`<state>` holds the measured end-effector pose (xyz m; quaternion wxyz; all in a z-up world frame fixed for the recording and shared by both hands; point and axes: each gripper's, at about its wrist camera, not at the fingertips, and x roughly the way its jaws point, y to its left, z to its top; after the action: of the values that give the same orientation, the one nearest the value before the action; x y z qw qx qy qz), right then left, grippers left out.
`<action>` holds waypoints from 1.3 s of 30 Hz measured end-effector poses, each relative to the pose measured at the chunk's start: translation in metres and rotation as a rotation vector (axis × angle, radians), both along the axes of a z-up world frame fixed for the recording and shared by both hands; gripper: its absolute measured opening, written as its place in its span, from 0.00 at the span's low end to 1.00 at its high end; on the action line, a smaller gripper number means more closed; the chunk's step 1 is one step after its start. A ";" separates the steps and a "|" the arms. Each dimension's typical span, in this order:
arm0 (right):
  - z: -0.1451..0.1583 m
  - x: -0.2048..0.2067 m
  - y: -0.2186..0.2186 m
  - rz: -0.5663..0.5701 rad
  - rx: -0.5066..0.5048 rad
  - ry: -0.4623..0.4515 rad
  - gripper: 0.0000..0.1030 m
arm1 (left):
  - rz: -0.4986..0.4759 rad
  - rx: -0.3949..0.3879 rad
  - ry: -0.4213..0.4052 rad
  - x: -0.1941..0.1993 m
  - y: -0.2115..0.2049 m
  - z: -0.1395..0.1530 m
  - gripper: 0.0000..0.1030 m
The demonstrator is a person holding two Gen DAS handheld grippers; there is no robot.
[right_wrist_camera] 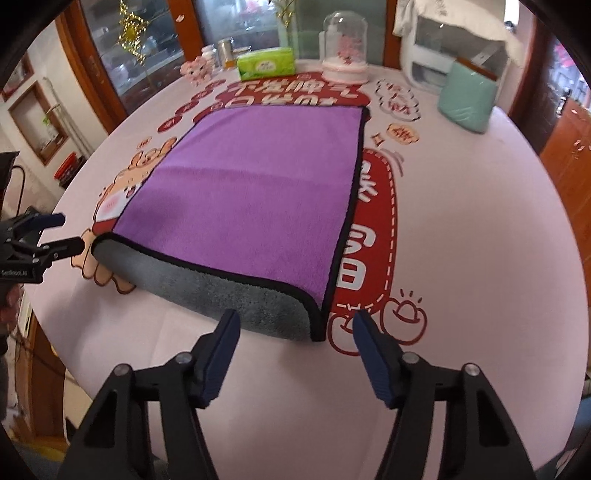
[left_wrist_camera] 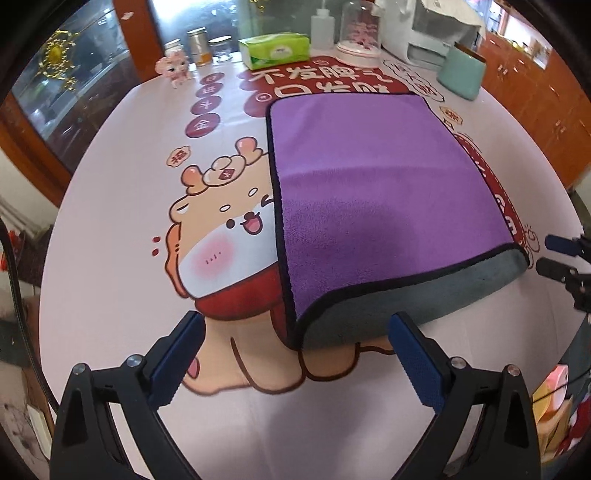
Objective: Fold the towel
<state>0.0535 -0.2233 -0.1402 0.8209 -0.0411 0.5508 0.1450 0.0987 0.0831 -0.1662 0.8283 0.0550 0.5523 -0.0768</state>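
Observation:
A purple towel [left_wrist_camera: 376,192] with a black hem and grey underside lies folded on the printed tablecloth; it also shows in the right wrist view [right_wrist_camera: 255,192]. Its grey fold edge [left_wrist_camera: 413,299] faces me. My left gripper [left_wrist_camera: 295,332] is open, its fingers on either side of the near left corner, just short of it. It shows in the right wrist view [right_wrist_camera: 59,232] at the towel's left corner. My right gripper [right_wrist_camera: 293,328] is open in front of the near right corner [right_wrist_camera: 314,325]. It shows in the left wrist view [left_wrist_camera: 550,254].
At the table's far edge stand a green tissue box [left_wrist_camera: 275,50], a glass dome [left_wrist_camera: 360,33], a teal container [left_wrist_camera: 461,72], a white appliance [left_wrist_camera: 432,33], small jars [left_wrist_camera: 197,44] and a pink figurine [left_wrist_camera: 173,70]. Wooden cabinets surround the table.

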 end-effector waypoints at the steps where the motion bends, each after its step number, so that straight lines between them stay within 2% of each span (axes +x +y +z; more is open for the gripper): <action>1: -0.002 0.002 -0.001 0.006 0.000 0.007 0.57 | -0.009 -0.006 0.007 0.001 0.001 -0.001 0.96; 9: -0.019 0.020 -0.007 0.088 0.050 0.083 0.47 | -0.107 -0.034 0.070 0.019 0.000 -0.020 0.96; 18: -0.030 0.026 -0.004 0.153 0.065 0.128 0.28 | -0.197 -0.052 0.095 0.030 -0.007 -0.024 0.88; 30: -0.028 0.027 -0.006 0.178 0.080 0.126 0.13 | -0.218 -0.094 0.128 0.038 -0.004 -0.026 0.85; 36: -0.030 0.027 -0.007 0.184 0.080 0.122 0.09 | -0.214 -0.110 0.163 0.041 -0.001 -0.031 0.77; 39: -0.029 0.027 -0.007 0.186 0.085 0.119 0.06 | -0.215 -0.122 0.182 0.041 0.000 -0.033 0.67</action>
<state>0.0801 -0.2307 -0.1696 0.7707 -0.0488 0.5858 0.2460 0.1397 0.0827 -0.1994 0.7637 0.0561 0.6102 -0.2030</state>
